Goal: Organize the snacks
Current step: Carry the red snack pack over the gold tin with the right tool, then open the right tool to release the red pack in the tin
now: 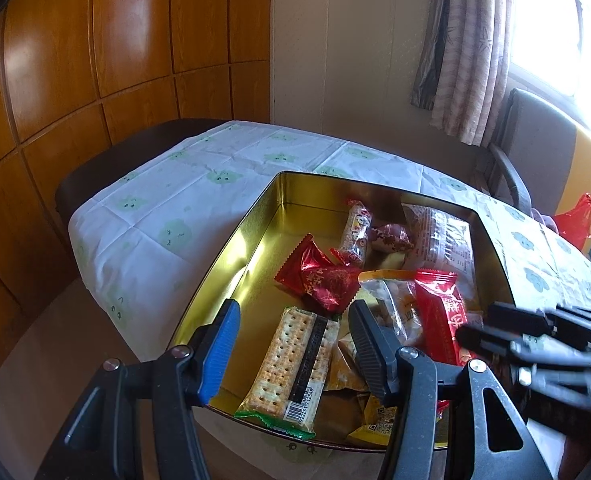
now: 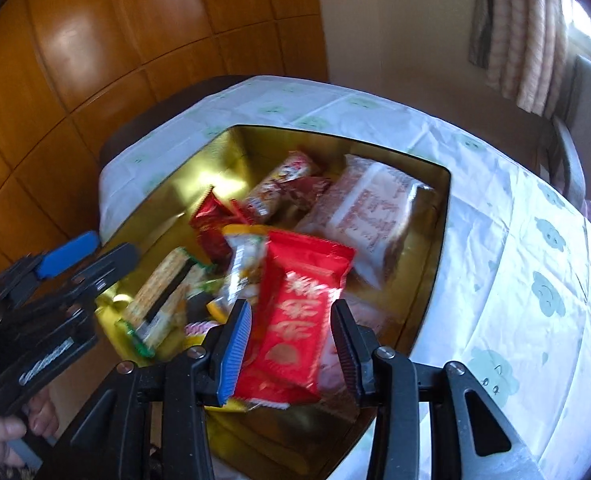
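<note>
Snacks [image 1: 327,280] fill 1 gold tin [image 1: 255,248]; 2 tongs [image 1: 295,344] [image 2: 291,344] gape.

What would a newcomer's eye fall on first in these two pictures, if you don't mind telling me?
First the gold tin on the cloud-print tablecloth, heaped with snacks. Among them, a cracker pack lies near the tin's front edge between the open fingers of the left gripper. In the right wrist view, a bright red packet sits between the open fingers of the right gripper.

tin [image 1: 263,216]: 1 | cracker pack [image 1: 291,360]: 1 | red packets [image 1: 319,280]: 2 | tools [image 1: 295,344]: 2
</note>
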